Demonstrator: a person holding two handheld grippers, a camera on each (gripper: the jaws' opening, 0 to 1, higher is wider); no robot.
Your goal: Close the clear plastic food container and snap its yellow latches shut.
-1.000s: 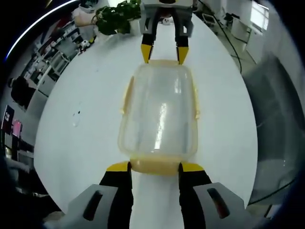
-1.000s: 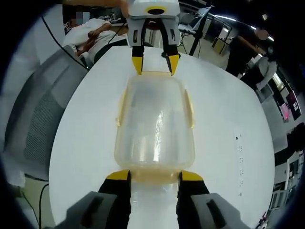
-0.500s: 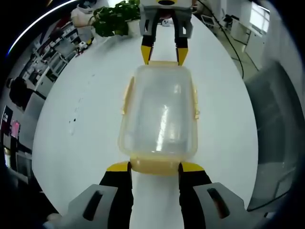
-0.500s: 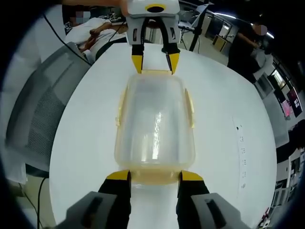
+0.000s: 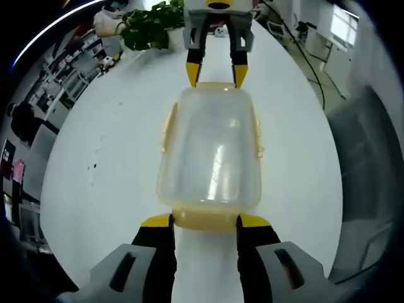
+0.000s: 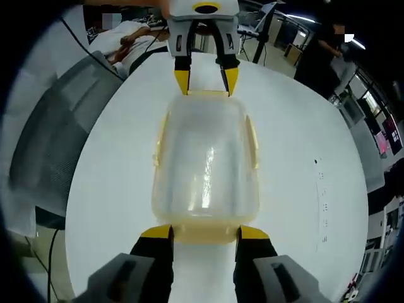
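Pressing: both grippers bear on the two short ends of the container [image 5: 211,148], lid on, sitting mid-table on the white table [image 5: 126,145]
Left gripper [image 5: 203,221]: jaws spread about as wide as the end latch [image 5: 203,219], tips touching its two corners, nothing clamped
Right gripper [image 6: 202,232]: jaws at the same spread, tips against the opposite end latch [image 6: 201,232]
Side latches [image 5: 258,136]: they look flared out from the walls, so likely unsnapped
Changed: over the last second the container hasn't shifted against either pair of jaws; only the room behind has drifted, so the hands rolled slightly
Meaning: I'd judge the end latches are being pushed home, the long sides left to do
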